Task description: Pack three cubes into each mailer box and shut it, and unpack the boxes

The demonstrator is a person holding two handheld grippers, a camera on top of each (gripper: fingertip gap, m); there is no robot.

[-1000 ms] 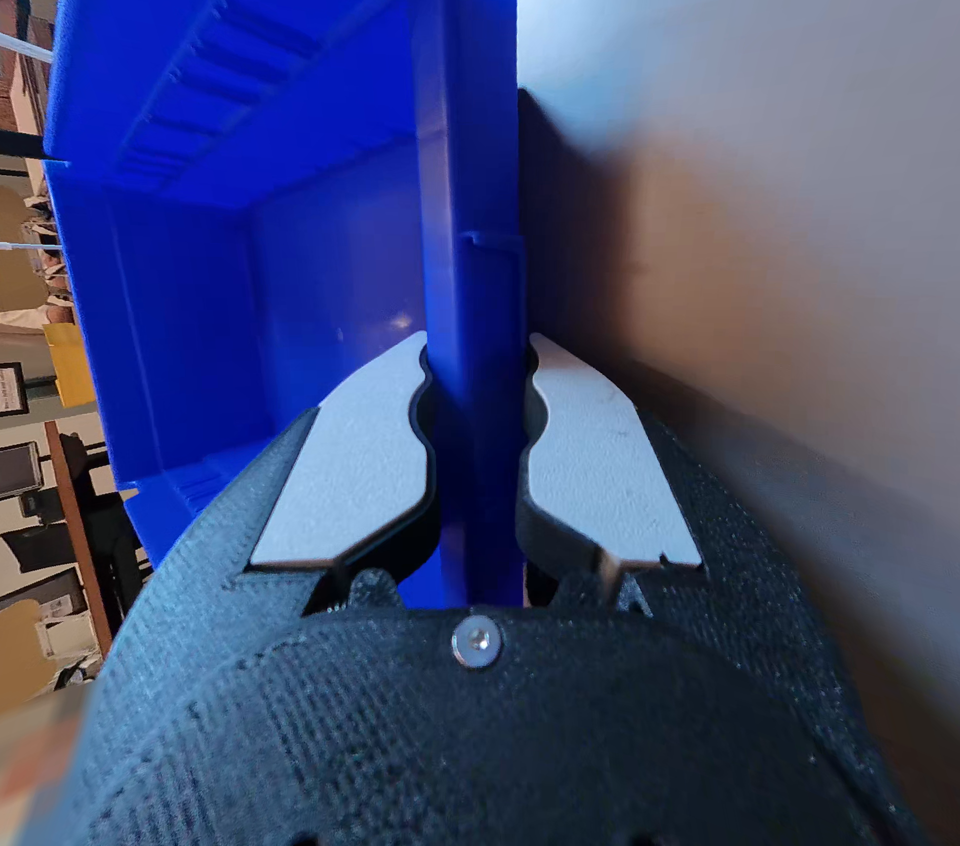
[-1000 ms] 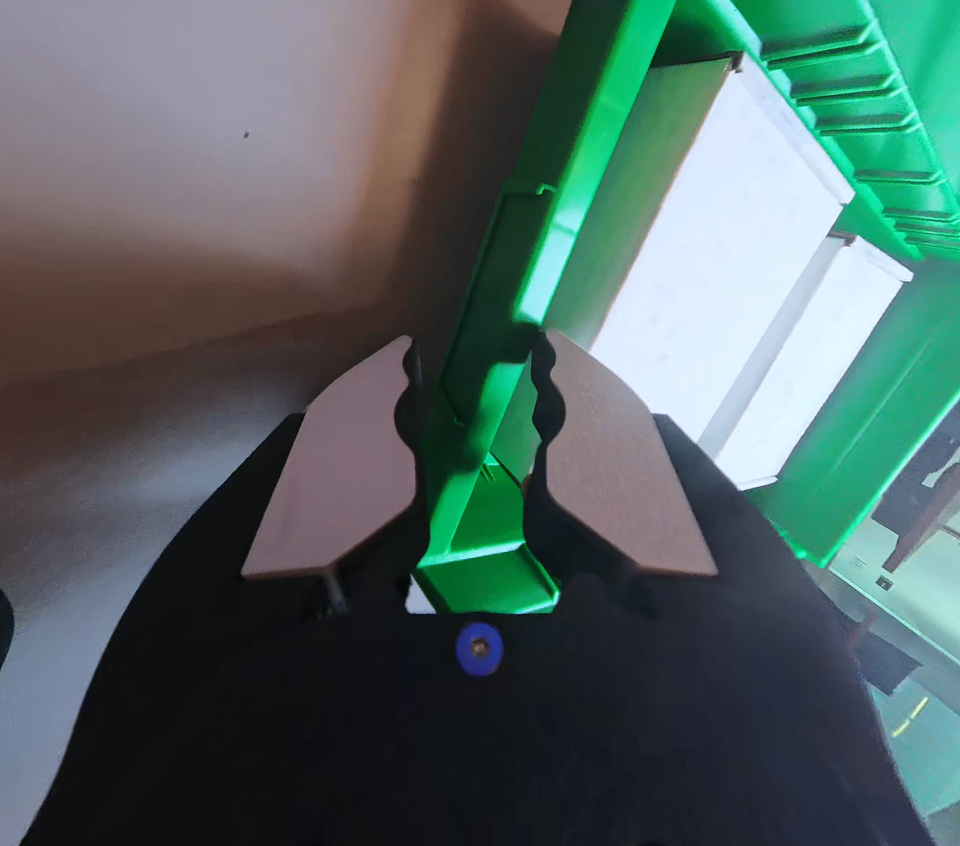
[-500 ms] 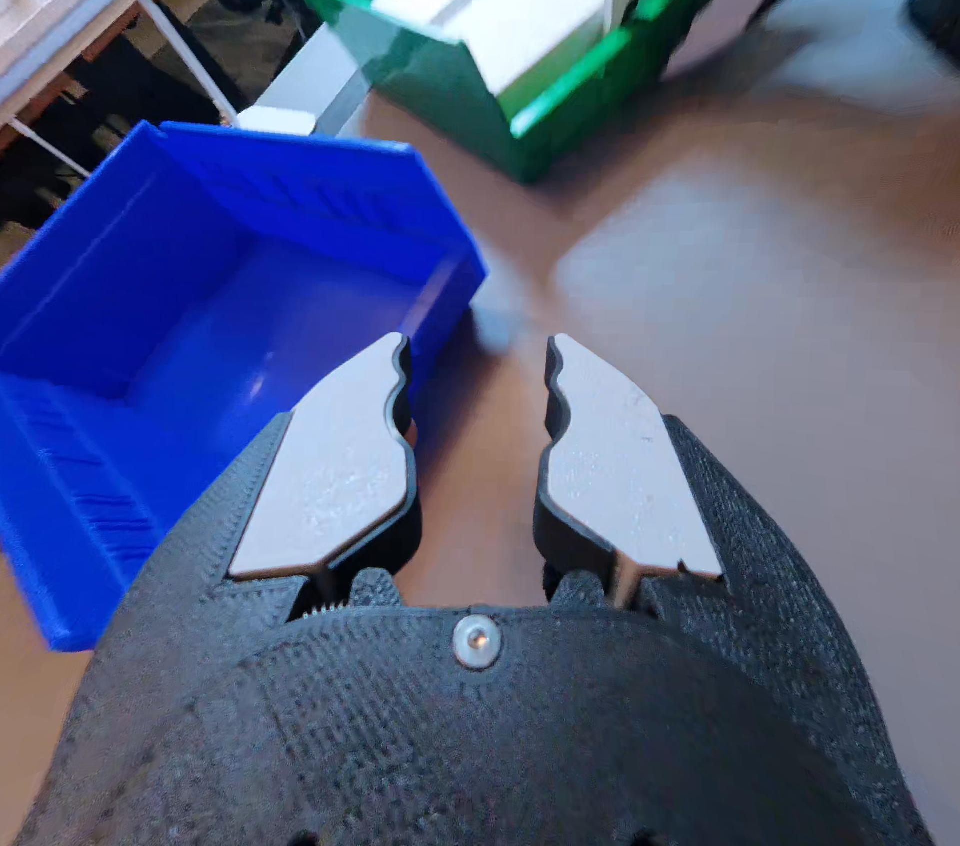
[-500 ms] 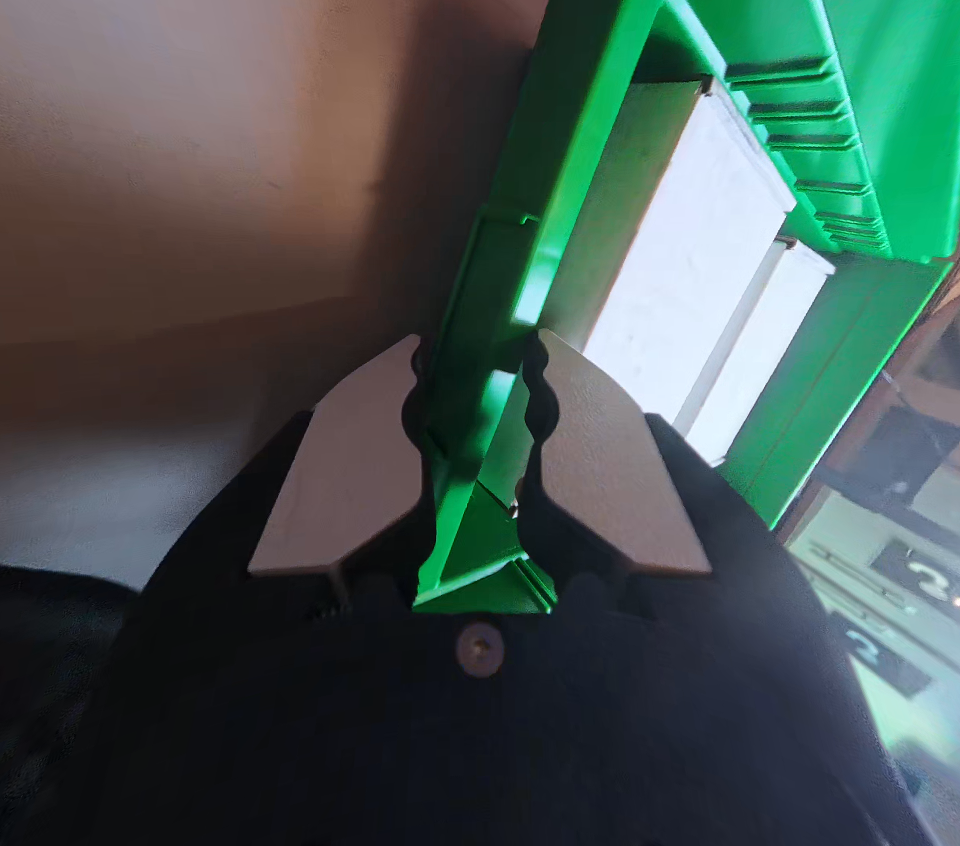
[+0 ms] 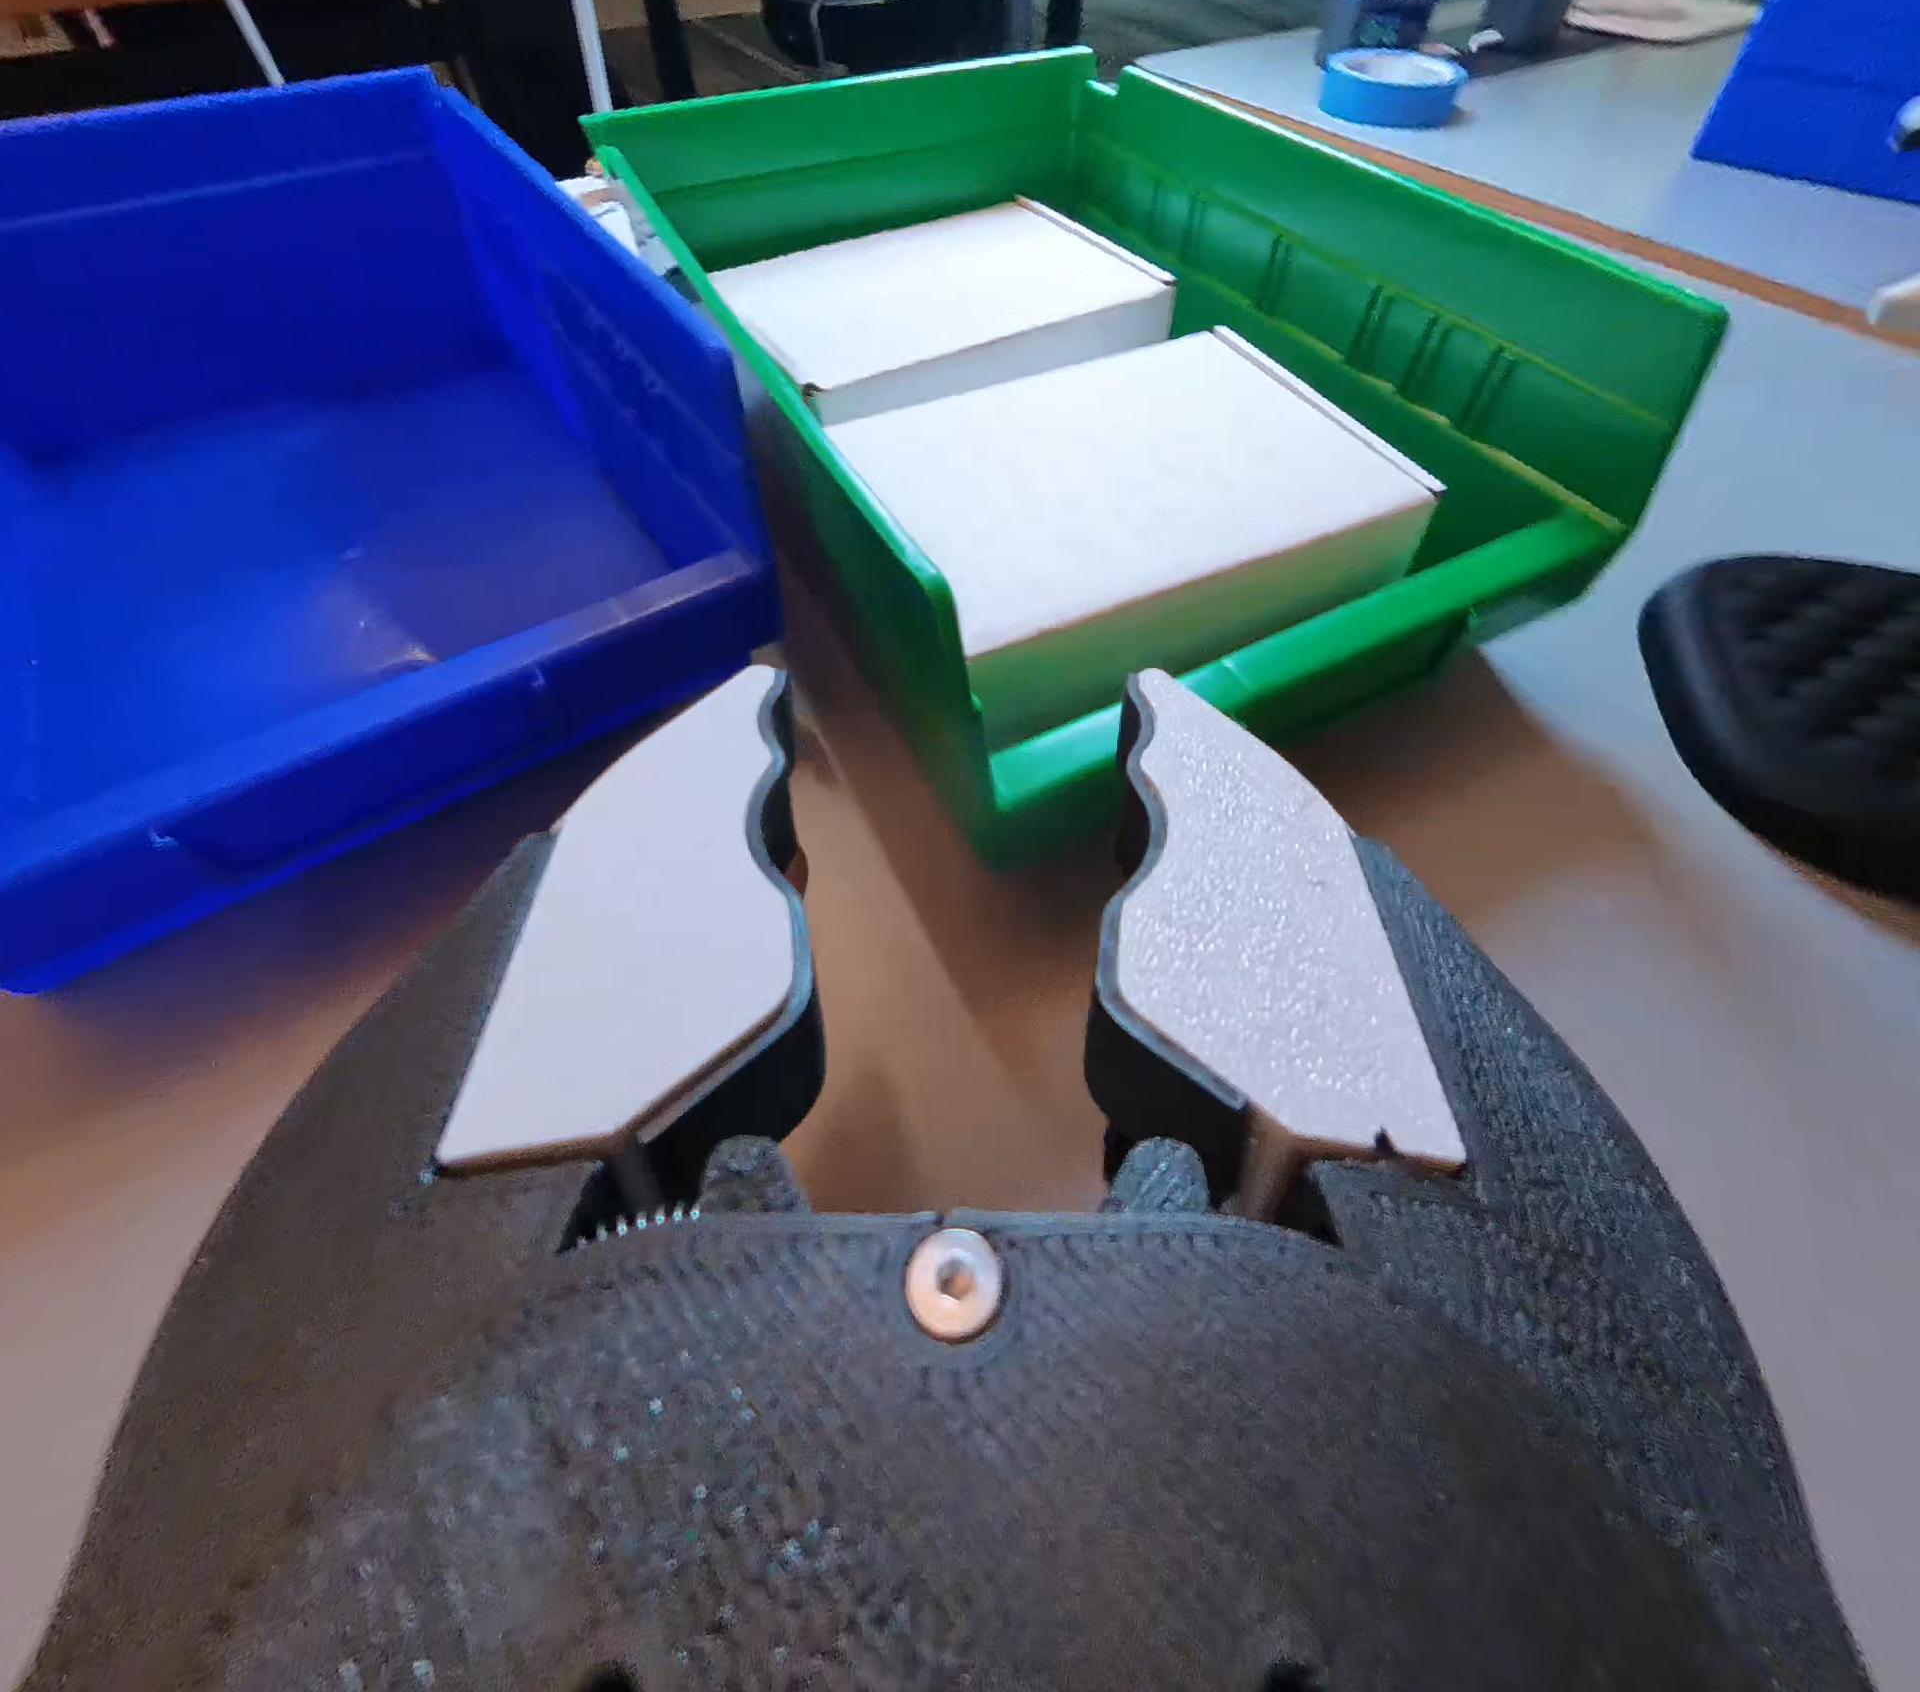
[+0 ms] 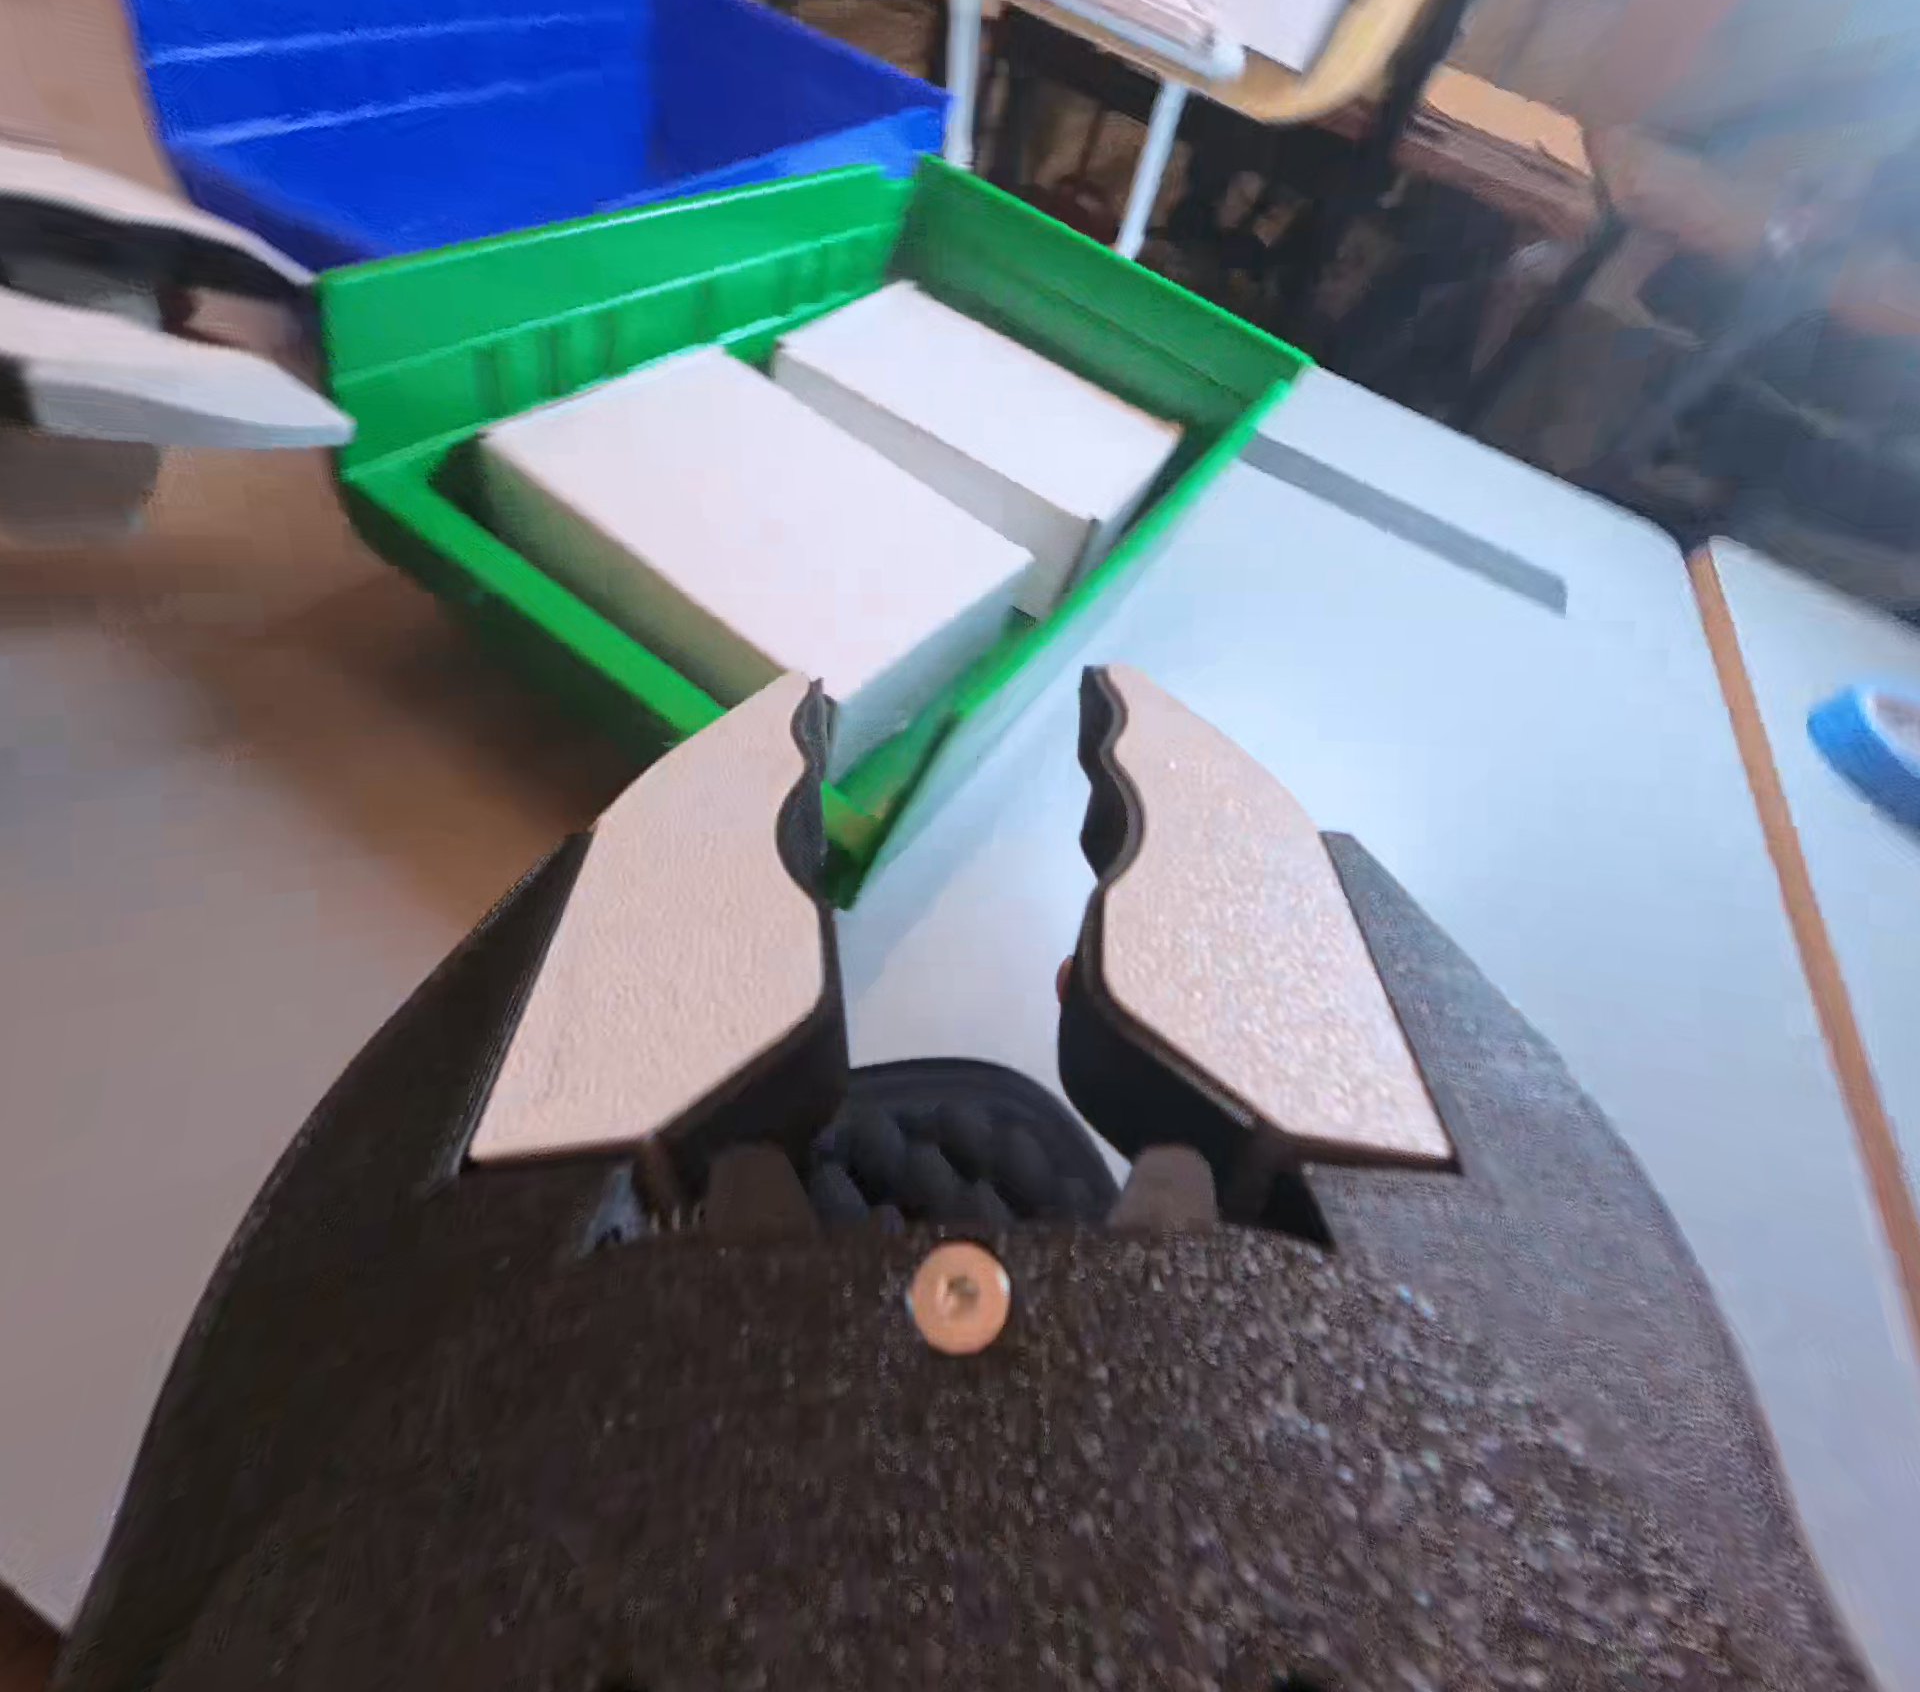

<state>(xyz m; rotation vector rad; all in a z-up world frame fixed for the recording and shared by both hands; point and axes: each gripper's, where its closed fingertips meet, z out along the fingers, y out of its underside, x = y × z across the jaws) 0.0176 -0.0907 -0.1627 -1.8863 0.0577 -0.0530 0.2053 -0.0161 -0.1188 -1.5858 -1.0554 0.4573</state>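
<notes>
A: Where do the mailer boxes sit?

B: Both lie shut inside the green bin (image 5: 1403,312), side by side, the near mailer box (image 5: 1122,489) touching the far mailer box (image 5: 935,302). The blue bin (image 5: 312,437) stands just left of the green one and looks empty. No cubes show anywhere.

A: And the grippers?

B: The left gripper (image 5: 954,743) hangs over the brown table (image 5: 1558,967), near the green bin's front corner, jaws parted with nothing between them. The right gripper (image 6: 954,733) hovers at the bin's near right corner, also spread and holding nothing.

A: How will a box handle?

B: My guess is light, with some heft if cubes are inside. It is matte white cardboard, flat-faced and sharp-edged, so the ribbed rubber pads should bite well. The walls are thin, though, and a hard squeeze mid-panel may dent them.

A: So where would you grip?

B: Along a top edge or a corner, where folded layers stiffen it. The bin is rigid, glossy plastic with ribbed walls and a low front lip; the boxes fit snugly, so lifting straight up seems safest.
</notes>
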